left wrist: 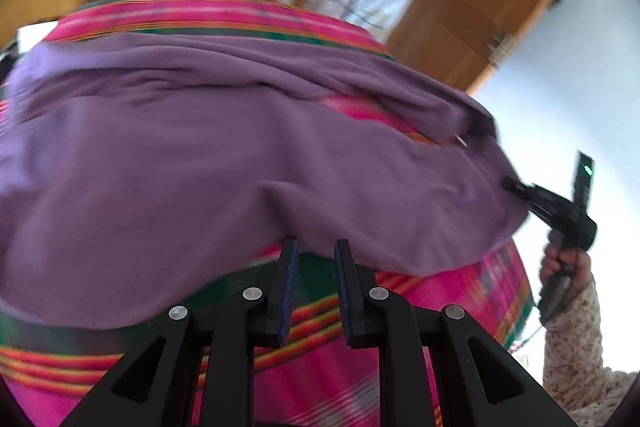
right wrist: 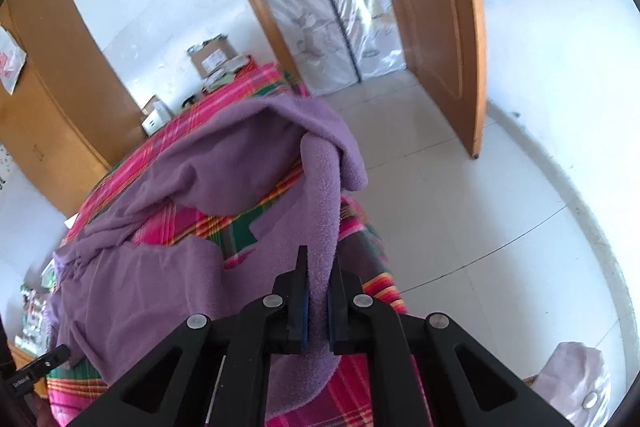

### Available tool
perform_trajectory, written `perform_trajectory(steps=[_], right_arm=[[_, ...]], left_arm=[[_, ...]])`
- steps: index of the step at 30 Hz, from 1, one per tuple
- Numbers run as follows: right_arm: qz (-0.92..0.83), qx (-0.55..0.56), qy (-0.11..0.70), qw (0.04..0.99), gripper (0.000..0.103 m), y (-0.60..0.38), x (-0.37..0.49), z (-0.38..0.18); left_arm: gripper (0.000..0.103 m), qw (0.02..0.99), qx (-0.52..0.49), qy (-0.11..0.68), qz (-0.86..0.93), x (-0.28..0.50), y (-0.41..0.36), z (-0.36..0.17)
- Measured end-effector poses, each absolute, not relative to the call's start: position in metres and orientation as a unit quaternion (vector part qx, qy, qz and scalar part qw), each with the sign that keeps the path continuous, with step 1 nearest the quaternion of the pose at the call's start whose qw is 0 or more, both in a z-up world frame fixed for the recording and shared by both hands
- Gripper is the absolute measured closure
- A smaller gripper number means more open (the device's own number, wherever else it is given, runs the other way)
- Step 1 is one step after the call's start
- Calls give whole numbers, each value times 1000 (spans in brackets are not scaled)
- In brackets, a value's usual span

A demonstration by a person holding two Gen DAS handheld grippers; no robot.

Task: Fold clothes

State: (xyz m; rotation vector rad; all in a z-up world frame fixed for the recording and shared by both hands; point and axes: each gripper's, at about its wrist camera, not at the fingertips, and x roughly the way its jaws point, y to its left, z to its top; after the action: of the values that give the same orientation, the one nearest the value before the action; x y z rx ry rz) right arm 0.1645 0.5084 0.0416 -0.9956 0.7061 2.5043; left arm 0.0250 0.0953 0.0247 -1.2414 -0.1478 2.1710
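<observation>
Fingers (right wrist: 334, 291) of right gripper (right wrist: 318, 301) pinching purple garment (right wrist: 168, 283).
Left gripper (left wrist: 316, 287) fingers spread, empty, at garment's 6 o'clock edge on striped cloth (left wrist: 320, 379).

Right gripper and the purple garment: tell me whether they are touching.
Touching. The right wrist view shows the right gripper shut on a strip of the purple fleece garment, which runs between both fingers and presses against their pads.

My left camera sits low behind its claw (left wrist: 316, 283), close to the purple cloth (left wrist: 240, 155). My right camera looks down past its claw (right wrist: 318, 291). Both see the cloth and the door (right wrist: 436, 27).
</observation>
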Motion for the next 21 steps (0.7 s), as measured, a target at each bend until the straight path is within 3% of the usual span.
perform_trajectory(steps=[5,9,18,20,21], right_arm=[[883,-354,226,210,97,504,167,46],[880,-356,206,236,97,500,168,49],[861,-376,176,293,95,482,171,52],[872,-365,131,300,90,461,171,61],[878,-359,110,299,83,451,170,66]], left_arm=[[83,235,-466,-116,845,22,13,29],[74,163,-462,-168,856,17,-50,25],[74,57,-483,-238,841,5,-123,-1],[74,53,-492,-246,834,6,-132,-5],[74,51,-496,-250,830,6,-137,-7]])
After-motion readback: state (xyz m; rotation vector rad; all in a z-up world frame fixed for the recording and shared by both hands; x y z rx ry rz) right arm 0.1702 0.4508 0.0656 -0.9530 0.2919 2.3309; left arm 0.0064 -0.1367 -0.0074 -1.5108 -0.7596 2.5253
